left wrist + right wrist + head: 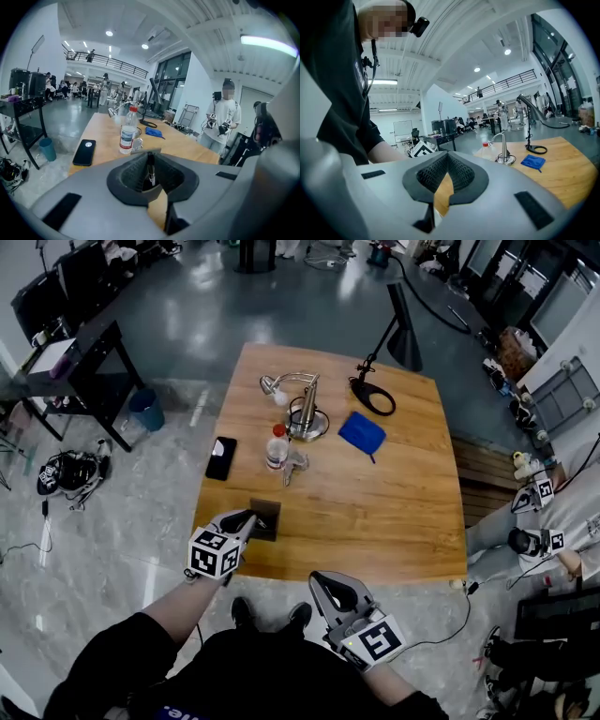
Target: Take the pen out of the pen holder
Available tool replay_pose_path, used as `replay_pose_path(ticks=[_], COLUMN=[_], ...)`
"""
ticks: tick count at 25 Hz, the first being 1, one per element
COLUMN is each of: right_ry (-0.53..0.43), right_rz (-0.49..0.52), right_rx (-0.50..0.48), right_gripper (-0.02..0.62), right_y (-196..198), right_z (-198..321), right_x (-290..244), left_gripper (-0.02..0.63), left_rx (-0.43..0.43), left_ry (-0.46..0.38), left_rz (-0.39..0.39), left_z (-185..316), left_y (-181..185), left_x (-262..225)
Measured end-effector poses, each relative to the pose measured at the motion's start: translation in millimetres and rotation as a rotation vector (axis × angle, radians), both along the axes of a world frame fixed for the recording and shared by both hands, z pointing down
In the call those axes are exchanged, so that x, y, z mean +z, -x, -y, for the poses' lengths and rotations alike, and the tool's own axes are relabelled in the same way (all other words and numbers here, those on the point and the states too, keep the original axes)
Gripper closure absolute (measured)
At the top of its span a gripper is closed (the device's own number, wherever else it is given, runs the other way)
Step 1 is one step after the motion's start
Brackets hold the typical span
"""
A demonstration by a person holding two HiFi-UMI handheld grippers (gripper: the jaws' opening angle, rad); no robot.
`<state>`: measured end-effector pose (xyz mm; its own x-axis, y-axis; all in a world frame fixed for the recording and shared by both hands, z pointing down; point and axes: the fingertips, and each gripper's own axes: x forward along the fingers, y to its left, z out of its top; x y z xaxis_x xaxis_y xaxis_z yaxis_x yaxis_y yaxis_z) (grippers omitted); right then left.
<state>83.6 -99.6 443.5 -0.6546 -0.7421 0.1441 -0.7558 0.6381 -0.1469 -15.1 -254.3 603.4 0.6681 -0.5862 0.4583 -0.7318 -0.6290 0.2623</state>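
The left gripper (150,158) clamps a slim black pen (151,171) with a silver band, upright, just by the dark square holder (266,519) at the table (375,521) edge, while the right gripper (447,163) is closed, empty.

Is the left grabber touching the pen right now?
Touching. The left gripper view shows the left gripper with its jaws closed against the dark pen, which stands upright between them with no gap on either side.
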Motion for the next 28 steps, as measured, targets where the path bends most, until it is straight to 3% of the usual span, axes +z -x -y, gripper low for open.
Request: replay_pose_path(ticks=[17, 28], right_ry=[-0.01, -0.014], right_rz=[0.026, 0.019], right_rx=[-0.067, -0.083], right_gripper=[0.597, 0.597], right_y=[25, 36], right_z=[3, 3], right_x=[-5, -11], left_gripper=[0.554, 0.554], left_rx=[0.18, 0.234], left_ry=[-0.245, -0.241], left_rz=[0.018, -0.028], left_z=[-78, -129], left_y=[-15, -27], left_x=[-140, -162])
